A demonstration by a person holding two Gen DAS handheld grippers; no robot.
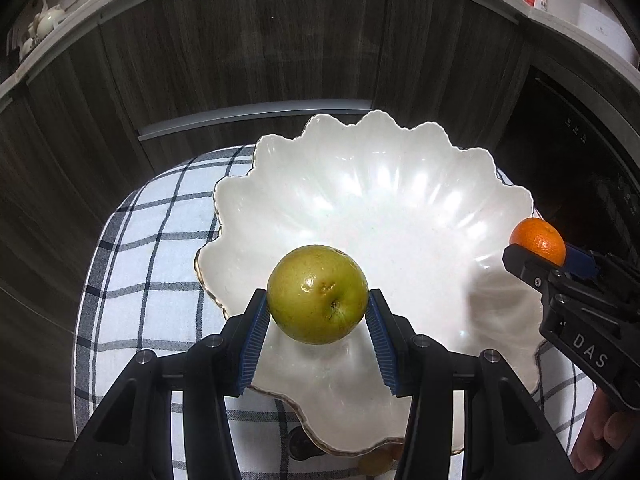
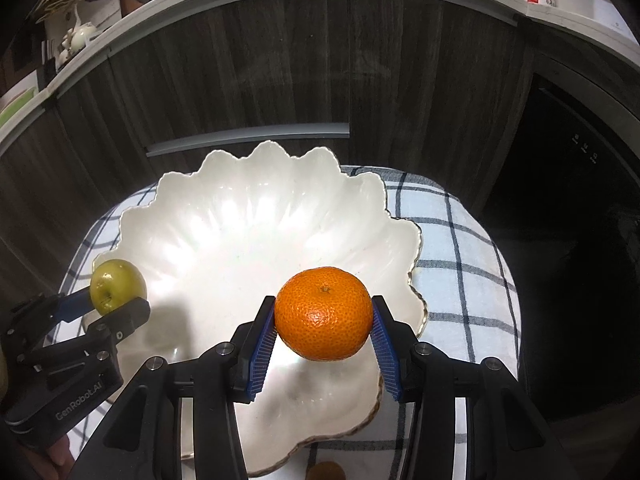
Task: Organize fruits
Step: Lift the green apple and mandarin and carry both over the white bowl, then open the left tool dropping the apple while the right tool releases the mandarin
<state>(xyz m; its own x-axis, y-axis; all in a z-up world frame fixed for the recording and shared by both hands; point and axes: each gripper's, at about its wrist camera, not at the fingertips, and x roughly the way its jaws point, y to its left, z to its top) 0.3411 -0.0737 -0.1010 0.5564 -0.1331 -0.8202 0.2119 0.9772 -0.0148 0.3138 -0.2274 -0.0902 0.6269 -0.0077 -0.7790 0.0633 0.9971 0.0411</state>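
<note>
My left gripper (image 1: 318, 312) is shut on a green apple (image 1: 317, 294) and holds it above the near left part of a large white scalloped bowl (image 1: 400, 168). My right gripper (image 2: 324, 320) is shut on an orange mandarin (image 2: 323, 314) and holds it above the bowl's (image 2: 240, 184) near right part. The right gripper (image 1: 538, 258) with the mandarin (image 1: 538, 242) shows at the right of the left wrist view. The left gripper (image 2: 116, 300) with the apple (image 2: 116, 284) shows at the left of the right wrist view. The bowl holds no fruit.
The bowl stands on a blue-and-white checked cloth (image 1: 152, 248). Small fruits lie on the cloth by the bowl's near rim, one yellowish (image 1: 374, 462) and one brownish (image 2: 326, 471). Dark wooden cabinet fronts (image 1: 240, 52) rise behind. A dark appliance (image 2: 580, 200) stands at the right.
</note>
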